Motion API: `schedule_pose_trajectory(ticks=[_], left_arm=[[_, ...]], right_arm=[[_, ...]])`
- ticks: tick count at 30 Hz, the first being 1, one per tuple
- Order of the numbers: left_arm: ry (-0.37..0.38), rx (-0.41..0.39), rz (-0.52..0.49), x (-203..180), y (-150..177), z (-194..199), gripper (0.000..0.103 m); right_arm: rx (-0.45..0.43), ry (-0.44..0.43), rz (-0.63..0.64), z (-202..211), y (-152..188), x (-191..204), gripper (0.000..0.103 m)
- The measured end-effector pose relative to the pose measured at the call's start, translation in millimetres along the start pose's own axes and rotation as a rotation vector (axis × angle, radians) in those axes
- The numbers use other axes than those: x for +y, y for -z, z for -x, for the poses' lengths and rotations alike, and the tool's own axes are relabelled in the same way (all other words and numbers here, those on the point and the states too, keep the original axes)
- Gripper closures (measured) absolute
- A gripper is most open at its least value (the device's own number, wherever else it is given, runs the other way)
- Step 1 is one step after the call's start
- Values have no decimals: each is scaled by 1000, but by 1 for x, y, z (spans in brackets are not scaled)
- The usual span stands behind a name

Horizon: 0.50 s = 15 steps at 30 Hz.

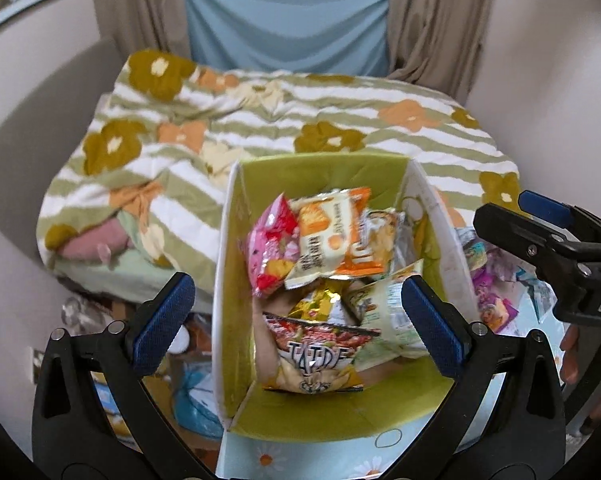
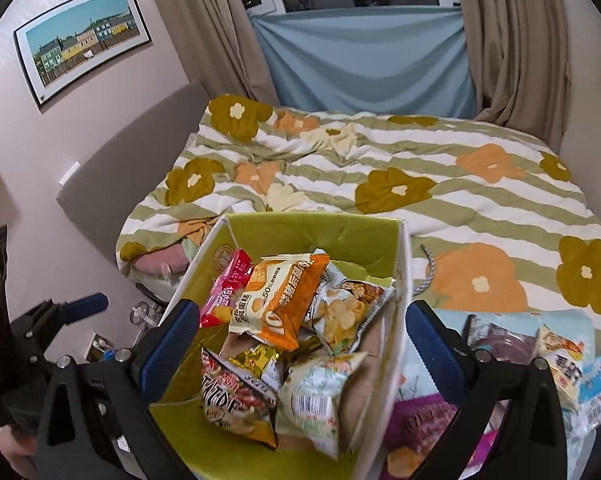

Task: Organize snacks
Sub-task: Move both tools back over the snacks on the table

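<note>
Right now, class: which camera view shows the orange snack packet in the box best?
The right wrist view: the orange snack packet lies atop the pile in the green-lined box, sharp, its print showing. The left wrist view shows the same packet smaller and blurred.

A box [image 1: 420, 184] stands in front of the bed [image 1: 340, 120], and snack packets are heaped inside it: an orange packet [image 1: 336, 236] lies on top toward the far wall, a pink packet [image 1: 270, 248] just left of it, a crisp bag [image 1: 316, 356] at the near side. More packets [image 2: 556, 360] lie outside, right of the box. Behind the bed hang curtains [image 2: 512, 40].
</note>
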<state>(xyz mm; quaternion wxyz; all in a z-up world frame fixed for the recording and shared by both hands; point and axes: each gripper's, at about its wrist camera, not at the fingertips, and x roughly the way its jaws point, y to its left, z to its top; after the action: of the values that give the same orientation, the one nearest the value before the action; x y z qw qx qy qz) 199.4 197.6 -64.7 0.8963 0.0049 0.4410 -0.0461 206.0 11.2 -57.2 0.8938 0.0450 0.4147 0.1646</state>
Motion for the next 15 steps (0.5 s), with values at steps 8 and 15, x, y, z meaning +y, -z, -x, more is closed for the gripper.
schedule_pose_trajectory(ticks=[8, 15], left_arm=[[117, -21, -91, -55, 4, 12, 0], [168, 2, -129, -120, 14, 4, 0]], right_arm=[[-61, 96, -48, 61, 21, -30, 0], [-103, 235, -72, 113, 50, -93, 0]])
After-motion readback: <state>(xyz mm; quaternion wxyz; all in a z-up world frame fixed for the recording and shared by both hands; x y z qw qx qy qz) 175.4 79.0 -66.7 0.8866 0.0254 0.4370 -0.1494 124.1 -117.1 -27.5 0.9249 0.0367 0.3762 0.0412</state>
